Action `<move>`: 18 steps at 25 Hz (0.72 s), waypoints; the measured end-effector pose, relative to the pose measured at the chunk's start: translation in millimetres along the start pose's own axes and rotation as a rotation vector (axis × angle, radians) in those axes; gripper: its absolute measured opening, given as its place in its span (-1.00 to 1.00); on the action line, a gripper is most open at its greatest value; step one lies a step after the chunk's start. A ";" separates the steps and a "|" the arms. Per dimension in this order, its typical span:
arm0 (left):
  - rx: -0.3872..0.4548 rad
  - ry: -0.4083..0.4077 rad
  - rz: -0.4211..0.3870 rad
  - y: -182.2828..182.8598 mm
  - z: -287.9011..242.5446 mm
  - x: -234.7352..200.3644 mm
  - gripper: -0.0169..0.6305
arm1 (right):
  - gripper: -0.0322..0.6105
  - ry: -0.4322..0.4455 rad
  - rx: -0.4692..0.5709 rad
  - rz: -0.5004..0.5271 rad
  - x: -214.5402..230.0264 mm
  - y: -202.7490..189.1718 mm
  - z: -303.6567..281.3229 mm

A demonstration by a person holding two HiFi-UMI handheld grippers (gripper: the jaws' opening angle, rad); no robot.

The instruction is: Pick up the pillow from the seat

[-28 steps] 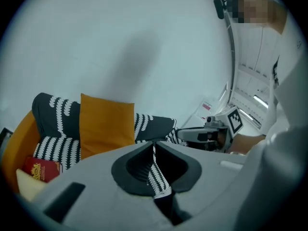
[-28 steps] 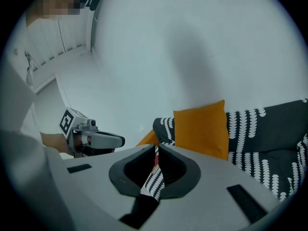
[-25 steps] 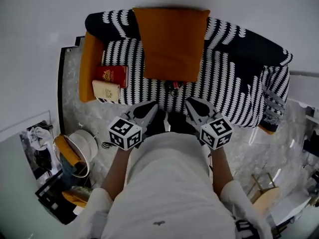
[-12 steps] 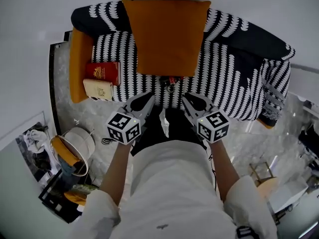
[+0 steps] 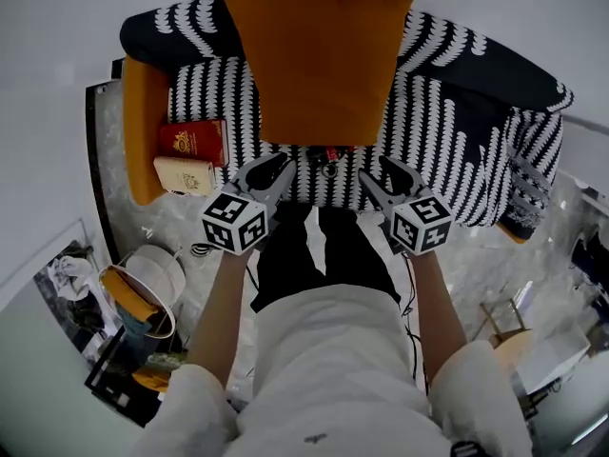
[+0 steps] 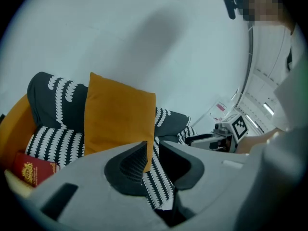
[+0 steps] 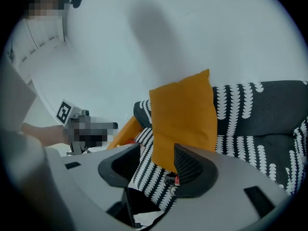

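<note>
Orange pillow (image 5: pixel 319 65) upright on striped seat (image 5: pixel 447 131), twelve o'clock. Seven o'clock below it: left gripper (image 5: pixel 278 169), just opening a sliver, empty. Five o'clock: right gripper (image 5: pixel 388 173), just opening wider, empty.

The pillow (image 5: pixel 319 65) is plain orange cloth, matt and smooth. The sofa (image 5: pixel 447 131) wears a black-and-white patterned fabric, also matt, while its arm (image 5: pixel 143 127) at the left edge shows plain orange upholstery. Near the seat's left edge, the red book (image 5: pixel 193 142) has a slightly glossy cover with gold print; the cream book (image 5: pixel 184 174) beside it looks duller. The floor (image 5: pixel 176 219) is pale and marble-veined, with a polished sheen. The wall (image 5: pixel 76 27) is smooth and matt.
</note>
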State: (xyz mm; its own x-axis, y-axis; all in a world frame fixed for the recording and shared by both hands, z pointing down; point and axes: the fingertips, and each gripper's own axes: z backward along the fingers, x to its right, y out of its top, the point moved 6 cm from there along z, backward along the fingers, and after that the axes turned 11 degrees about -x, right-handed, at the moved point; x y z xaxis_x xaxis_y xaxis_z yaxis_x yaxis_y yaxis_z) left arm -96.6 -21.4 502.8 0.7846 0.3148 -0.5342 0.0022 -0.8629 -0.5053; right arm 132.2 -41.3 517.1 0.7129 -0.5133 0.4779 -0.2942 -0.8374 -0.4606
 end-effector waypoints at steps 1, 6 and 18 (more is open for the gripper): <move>-0.009 -0.004 0.004 1.3 -5.4 -7.2 -0.71 | -0.33 -0.007 -0.002 -0.006 4.8 1.6 -6.5; -0.056 0.011 -0.008 5.6 -27.9 -42.8 -0.51 | -0.19 -0.043 -0.001 -0.043 29.0 8.1 -40.1; -0.109 0.054 -0.013 27.2 -73.2 -116.9 -0.17 | -0.04 -0.131 -0.007 -0.077 106.3 36.7 -86.8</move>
State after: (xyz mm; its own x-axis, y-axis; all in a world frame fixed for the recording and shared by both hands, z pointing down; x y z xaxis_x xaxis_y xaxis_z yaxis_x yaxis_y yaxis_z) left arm -142.8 -110.7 601.2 0.8160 0.3076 -0.4893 0.0782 -0.8976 -0.4338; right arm 141.9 -142.9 616.0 0.8104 -0.4186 0.4098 -0.2393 -0.8751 -0.4207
